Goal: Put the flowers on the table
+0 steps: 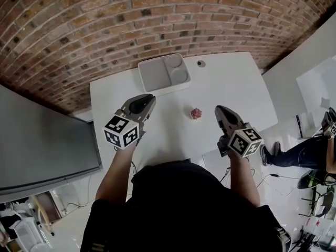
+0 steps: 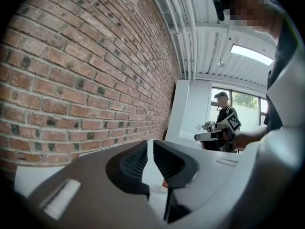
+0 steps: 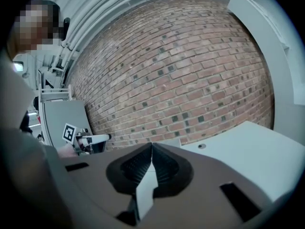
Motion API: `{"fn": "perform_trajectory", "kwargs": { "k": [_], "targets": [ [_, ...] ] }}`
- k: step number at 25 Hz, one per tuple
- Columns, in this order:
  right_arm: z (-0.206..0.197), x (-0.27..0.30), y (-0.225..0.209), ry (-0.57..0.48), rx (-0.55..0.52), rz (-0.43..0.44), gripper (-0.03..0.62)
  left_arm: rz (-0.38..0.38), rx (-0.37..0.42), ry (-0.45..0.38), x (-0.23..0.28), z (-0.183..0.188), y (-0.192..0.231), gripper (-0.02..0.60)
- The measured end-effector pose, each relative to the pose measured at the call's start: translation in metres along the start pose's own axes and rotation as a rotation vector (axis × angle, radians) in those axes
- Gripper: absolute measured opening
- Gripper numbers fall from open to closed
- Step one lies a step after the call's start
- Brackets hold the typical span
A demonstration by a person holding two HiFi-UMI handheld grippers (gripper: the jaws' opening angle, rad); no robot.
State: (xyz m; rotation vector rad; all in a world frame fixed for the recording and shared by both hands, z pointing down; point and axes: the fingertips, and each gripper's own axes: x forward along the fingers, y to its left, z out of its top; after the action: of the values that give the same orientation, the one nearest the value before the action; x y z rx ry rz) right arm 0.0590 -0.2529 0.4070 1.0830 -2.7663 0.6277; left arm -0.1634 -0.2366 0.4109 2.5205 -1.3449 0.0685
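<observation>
Two empty tongs: left tongs (image 1: 150,97) a crack apart, right tongs (image 1: 218,109) closed, flower (image 1: 196,113) on table (image 1: 231,80)

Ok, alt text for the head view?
A small pink flower lies on the white table between the left gripper and the right gripper, nearer the right. A grey compartment tray sits at the far edge by the brick wall.

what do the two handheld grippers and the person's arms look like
The left gripper and right gripper have grey tapered shells and black ribbed pads. Each carries a white cube with black square markers. The person wears a black short-sleeved top.
</observation>
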Motion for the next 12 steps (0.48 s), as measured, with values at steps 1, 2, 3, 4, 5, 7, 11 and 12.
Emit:
{"fn": "perform_trajectory", "kwargs": {
  "k": [1,2,3,4,5,7,11,12],
  "targets": [
    [0.002,-0.005,-0.001,-0.013,0.004,0.003,0.014,0.015,0.012,-0.001,-0.001,0.004,0.0,0.044],
    [0.002,-0.012,-0.003,-0.022,0.005,0.007,0.014,0.032,0.016,-0.003,-0.003,0.007,0.001,0.04],
    [0.001,-0.021,-0.007,-0.025,-0.003,0.006,0.012,0.048,0.011,-0.008,-0.004,0.011,0.001,0.037],
    [0.0,-0.03,-0.013,-0.026,-0.012,-0.001,0.012,0.06,0.003,-0.013,-0.005,0.015,-0.001,0.031],
    [0.001,-0.039,-0.019,-0.029,-0.014,-0.01,0.012,0.067,-0.001,-0.017,-0.005,0.019,-0.003,0.028],
    [0.006,-0.053,-0.031,-0.051,-0.01,-0.029,0.012,0.072,0.014,-0.012,-0.002,0.024,-0.008,0.023],
    [0.019,-0.069,-0.047,-0.093,-0.039,-0.048,0.012,0.068,0.019,0.014,0.013,0.022,-0.015,0.02],
    [0.022,-0.073,-0.05,-0.103,-0.052,-0.048,0.012,0.065,0.016,0.015,0.017,0.022,-0.019,0.02]
  ]
}}
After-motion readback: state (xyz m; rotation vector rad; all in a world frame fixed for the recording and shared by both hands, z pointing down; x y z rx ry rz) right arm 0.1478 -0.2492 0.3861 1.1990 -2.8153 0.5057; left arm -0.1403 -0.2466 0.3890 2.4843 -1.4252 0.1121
